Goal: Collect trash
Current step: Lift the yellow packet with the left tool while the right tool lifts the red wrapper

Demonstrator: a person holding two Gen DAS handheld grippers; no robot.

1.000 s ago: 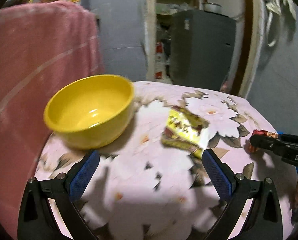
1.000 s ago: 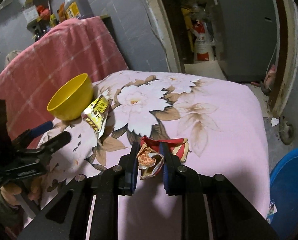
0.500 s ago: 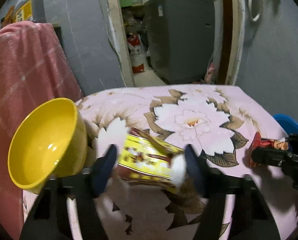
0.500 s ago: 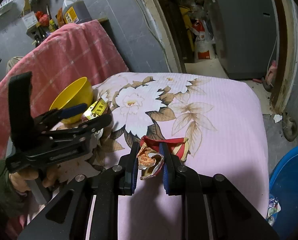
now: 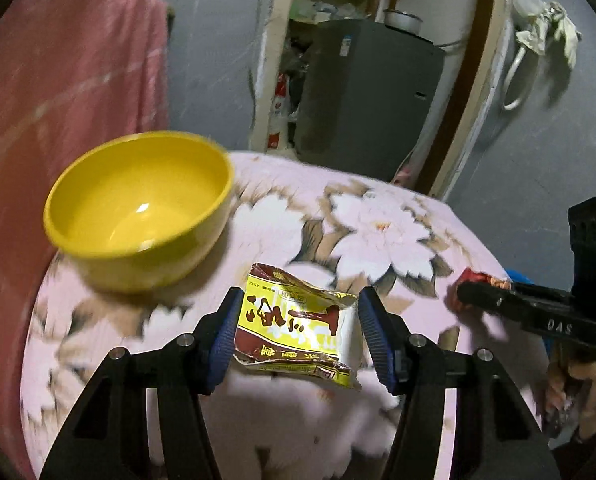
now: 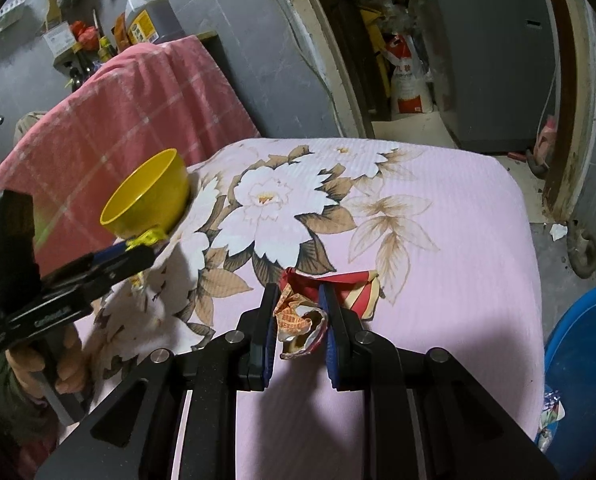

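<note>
Since a second ago, the left claw has gone from standing wide open with nothing between its pads to half that width around the yellow wrapper, and its jaws are closing. Both blue pads touch the wrapper's ends, so it looks gripped and raised a little above the cloth.

At the far left a pink checked cloth hangs over some furniture. Next to it a yellow bowl, with nothing in it, stands on the left part of the desk, which wears a pink covering printed with large white flowers and brown leaves. Just right of the bowl and nearer the camera is the yellow wrapper: a flat, creased packet, bright yellow with dark red lettering and a dark red border along its edges.

Further right, the right claw is squeezed to its narrowest on a crumpled wrapper, red and cream striped with orange print, bunched into a wad between the pads, part of it fanning out onto the cloth behind. A hand grips the left tool's handle. At the far right a blue basin sits on the floor beside the desk.
</note>
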